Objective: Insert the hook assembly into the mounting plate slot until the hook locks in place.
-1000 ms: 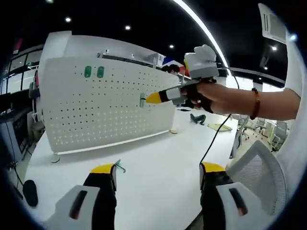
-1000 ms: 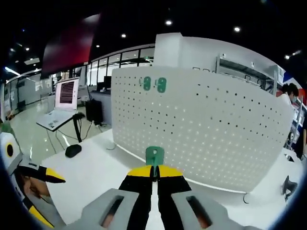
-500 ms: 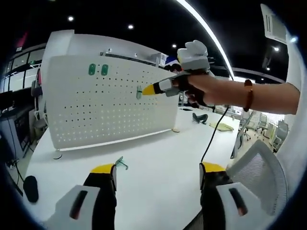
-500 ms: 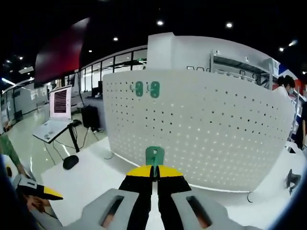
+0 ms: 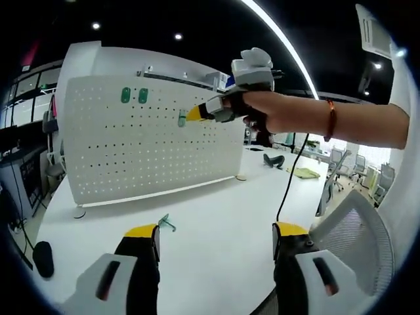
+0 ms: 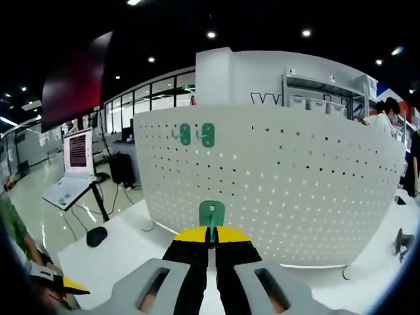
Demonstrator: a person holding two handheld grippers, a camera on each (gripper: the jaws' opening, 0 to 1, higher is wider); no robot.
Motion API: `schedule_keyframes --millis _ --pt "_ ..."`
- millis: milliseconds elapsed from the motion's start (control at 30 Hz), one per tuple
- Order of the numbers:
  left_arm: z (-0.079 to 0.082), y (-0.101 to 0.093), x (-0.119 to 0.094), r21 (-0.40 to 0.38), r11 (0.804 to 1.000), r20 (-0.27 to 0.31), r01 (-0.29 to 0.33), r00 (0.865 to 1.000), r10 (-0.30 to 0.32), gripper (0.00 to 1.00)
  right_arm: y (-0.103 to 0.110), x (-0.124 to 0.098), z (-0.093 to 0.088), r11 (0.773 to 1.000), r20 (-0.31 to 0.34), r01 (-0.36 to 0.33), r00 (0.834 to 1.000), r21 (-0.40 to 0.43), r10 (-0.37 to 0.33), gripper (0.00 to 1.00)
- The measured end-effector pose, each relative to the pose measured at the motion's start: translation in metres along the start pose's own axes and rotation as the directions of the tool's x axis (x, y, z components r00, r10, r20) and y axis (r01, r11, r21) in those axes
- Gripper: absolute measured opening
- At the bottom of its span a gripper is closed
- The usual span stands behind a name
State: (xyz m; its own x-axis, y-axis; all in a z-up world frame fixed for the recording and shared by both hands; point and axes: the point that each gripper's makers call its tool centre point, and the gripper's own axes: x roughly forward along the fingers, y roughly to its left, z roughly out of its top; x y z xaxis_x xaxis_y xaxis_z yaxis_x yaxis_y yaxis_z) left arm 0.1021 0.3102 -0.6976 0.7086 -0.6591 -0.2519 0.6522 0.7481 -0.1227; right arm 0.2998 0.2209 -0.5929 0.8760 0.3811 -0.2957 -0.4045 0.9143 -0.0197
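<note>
Green hook was pinched by right gripper, aimed at pegboard for insertion; left gripper was held wide, empty.

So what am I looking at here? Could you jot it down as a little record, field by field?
Setting: white table with an upright white pegboard
Already mounted: two green hooks near the board's top
Right gripper: shut on a green hook, held up in front of the board
Left gripper: open, holding nothing, low over the table
Spare part: another green hook lying on the table
Progress: held hook not yet in the board
</note>
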Motion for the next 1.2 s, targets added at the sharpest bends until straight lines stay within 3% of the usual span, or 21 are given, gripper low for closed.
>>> schedule_keyframes --millis 500,600,800,1200 --pt "0.007 0.001 -0.002 0.042 0.999 0.0 -0.003 1.0 0.003 0.74 -0.014 0.011 0.031 0.999 0.038 0.034 0.999 0.018 -0.035 0.01" --pt "0.008 0.006 -0.003 0.059 0.998 0.0 -0.028 1.0 0.028 0.76 -0.014 0.013 0.034 0.999 0.041 0.034 0.999 0.018 -0.035 0.01" --pt "0.005 0.005 -0.002 0.058 0.998 -0.021 -0.017 1.0 0.018 0.82 -0.015 0.015 0.039 0.999 0.049 0.046 0.998 0.023 -0.047 0.01" --pt "0.004 0.003 0.001 0.04 0.999 -0.013 -0.002 1.0 0.002 0.82 -0.017 0.028 0.045 0.996 0.046 0.08 0.996 0.035 -0.081 0.01"
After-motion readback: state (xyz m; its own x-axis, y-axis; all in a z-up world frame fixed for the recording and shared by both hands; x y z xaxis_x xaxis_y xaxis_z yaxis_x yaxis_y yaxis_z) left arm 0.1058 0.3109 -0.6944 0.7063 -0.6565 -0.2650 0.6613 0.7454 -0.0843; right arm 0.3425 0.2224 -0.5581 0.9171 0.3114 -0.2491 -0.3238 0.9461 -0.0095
